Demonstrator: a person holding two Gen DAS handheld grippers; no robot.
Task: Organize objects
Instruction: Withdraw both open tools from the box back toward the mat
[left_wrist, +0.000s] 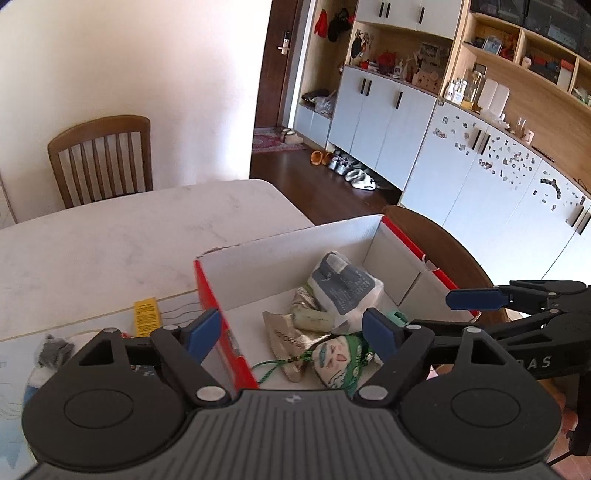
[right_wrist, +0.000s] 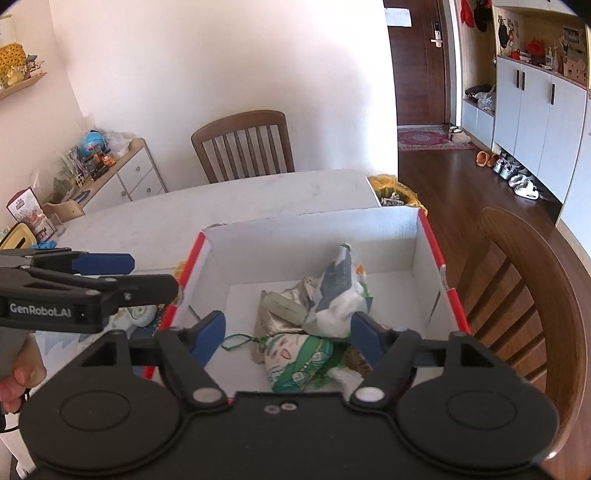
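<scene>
A red cardboard box (left_wrist: 218, 295) with a white inside stands open on the table. In it lie a grey-and-white plastic pouch (left_wrist: 343, 288), a gold satin pouch (left_wrist: 284, 338), a pale green tube (left_wrist: 314, 319) and a green-and-white cloth face charm (right_wrist: 299, 360) with a green cord. My left gripper (left_wrist: 291, 332) hangs open above the box's left wall, nothing between its blue pads. My right gripper (right_wrist: 287, 334) is open above the box's near end, over the cloth charm, holding nothing. One of the right gripper's fingers (left_wrist: 472, 298) shows over the box's right side.
The white marble table (left_wrist: 110, 240) stretches behind and to the left of the box. A yellow label (left_wrist: 147, 316) and small items lie left of the box. One wooden chair (right_wrist: 243, 147) stands behind the table, another (right_wrist: 524, 295) right of the box. A yellow-lined bin (right_wrist: 391, 192) sits beyond the table's corner.
</scene>
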